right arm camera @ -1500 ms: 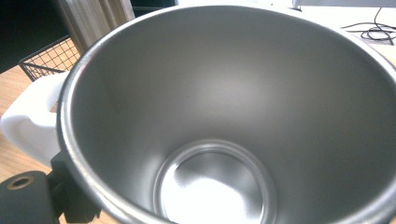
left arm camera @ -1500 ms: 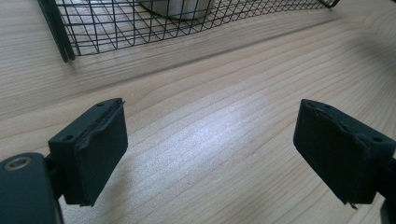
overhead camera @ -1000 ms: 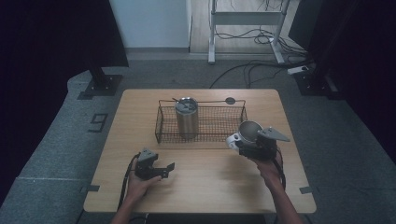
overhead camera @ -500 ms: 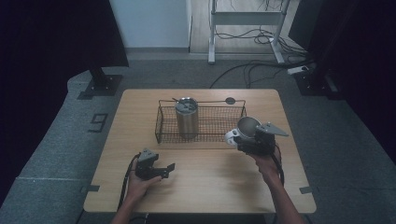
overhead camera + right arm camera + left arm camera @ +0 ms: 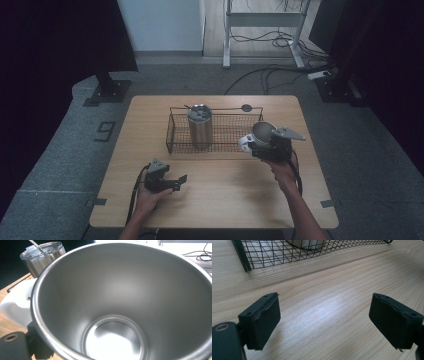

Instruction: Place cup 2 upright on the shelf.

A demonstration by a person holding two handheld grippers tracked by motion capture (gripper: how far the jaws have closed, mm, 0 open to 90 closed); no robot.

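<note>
A steel cup (image 5: 262, 132) with a white handle (image 5: 244, 144) is held just off the right end of the wire basket (image 5: 172, 136), above the table, with my right gripper (image 5: 260, 144) shut on it. In the right gripper view the cup's open mouth (image 5: 120, 302) faces the camera and its inside holds nothing. A lidded steel tumbler (image 5: 200, 126) with a straw stands upright in the basket's middle, and the tumbler (image 5: 42, 257) is at the top left of the right gripper view. My left gripper (image 5: 179, 182) rests open on the table front left, and nothing lies between the left gripper's (image 5: 325, 322) jaws.
The wooden table (image 5: 225, 200) has bare wood in front of the basket (image 5: 287, 255). A small dark disc (image 5: 246, 107) lies behind the basket. Cables and a metal stand are on the floor beyond the table.
My right gripper has carried the cup slightly left and farther from the person, closer to the basket's right end. The left gripper has not moved.
</note>
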